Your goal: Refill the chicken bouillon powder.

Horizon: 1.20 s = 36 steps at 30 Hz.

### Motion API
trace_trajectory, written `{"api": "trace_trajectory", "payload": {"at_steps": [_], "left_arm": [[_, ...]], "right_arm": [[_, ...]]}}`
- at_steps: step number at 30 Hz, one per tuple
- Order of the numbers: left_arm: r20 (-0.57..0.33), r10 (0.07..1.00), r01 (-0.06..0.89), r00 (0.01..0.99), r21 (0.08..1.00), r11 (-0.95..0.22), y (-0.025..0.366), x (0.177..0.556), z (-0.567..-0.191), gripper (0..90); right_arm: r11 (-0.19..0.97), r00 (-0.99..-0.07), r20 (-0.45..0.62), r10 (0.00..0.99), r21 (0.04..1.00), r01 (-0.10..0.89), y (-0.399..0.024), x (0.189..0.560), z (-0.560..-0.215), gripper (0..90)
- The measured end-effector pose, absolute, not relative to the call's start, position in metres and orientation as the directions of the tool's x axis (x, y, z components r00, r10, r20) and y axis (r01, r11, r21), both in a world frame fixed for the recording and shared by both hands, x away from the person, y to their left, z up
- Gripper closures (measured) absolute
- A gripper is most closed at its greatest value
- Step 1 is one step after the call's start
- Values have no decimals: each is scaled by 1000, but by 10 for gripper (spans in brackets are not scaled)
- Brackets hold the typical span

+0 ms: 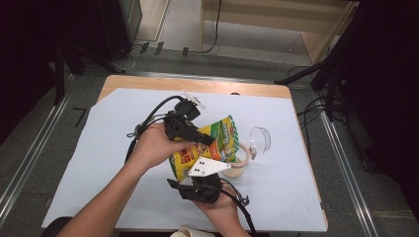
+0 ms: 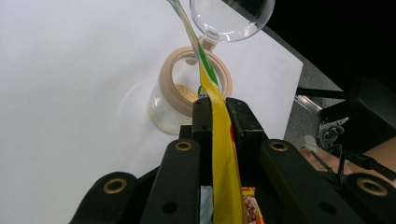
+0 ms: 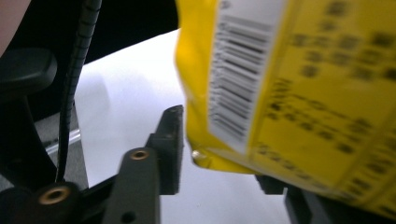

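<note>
Your desk [image 1: 99, 163] carries a white sheet, and above its middle you hold a yellow snack bag [image 1: 210, 145] tilted, its upper end toward the far right corner, over a clear jar [image 1: 240, 160] that stands right of centre. Your left gripper [image 2: 217, 112] has its jaws clamped on the bag's flat edge, pointing at the jar's beige rim. Your right gripper [image 3: 219, 154] sits at the bag's lower end nearer the near edge; its jaws stand apart on either side of the bag's barcode corner, and you cannot tell whether they press it. The jar's hinged clear lid [image 1: 260, 138] hangs open just behind it.
</note>
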<state>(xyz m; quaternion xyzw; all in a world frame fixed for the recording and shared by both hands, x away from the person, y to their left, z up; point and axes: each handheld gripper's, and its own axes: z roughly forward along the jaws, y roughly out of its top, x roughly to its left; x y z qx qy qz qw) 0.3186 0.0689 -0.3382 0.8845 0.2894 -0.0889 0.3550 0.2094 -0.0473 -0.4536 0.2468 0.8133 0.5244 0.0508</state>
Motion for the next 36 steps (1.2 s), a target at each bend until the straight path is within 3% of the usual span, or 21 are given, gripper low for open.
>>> {"api": "trace_trajectory", "payload": {"at_steps": [3, 18, 26, 31, 36], "left_arm": [[-353, 445, 566, 823, 577, -589, 67, 319, -336, 835], [-408, 461, 615, 788, 559, -556, 67, 333, -338, 818], [-395, 467, 608, 791, 594, -527, 69, 328, -337, 720], [-365, 486, 600, 794, 595, -535, 69, 327, -337, 768], [-416, 498, 645, 761, 566, -513, 70, 330, -337, 819]], "right_arm": [[342, -874, 150, 463, 879, 332, -46, 209, -452, 652], [319, -859, 199, 472, 870, 377, -50, 218, -448, 659], [299, -855, 218, 470, 872, 387, -51, 218, -447, 659], [305, -857, 210, 470, 873, 381, -51, 218, -446, 659], [308, -857, 207, 471, 872, 380, -50, 217, -446, 658]]}}
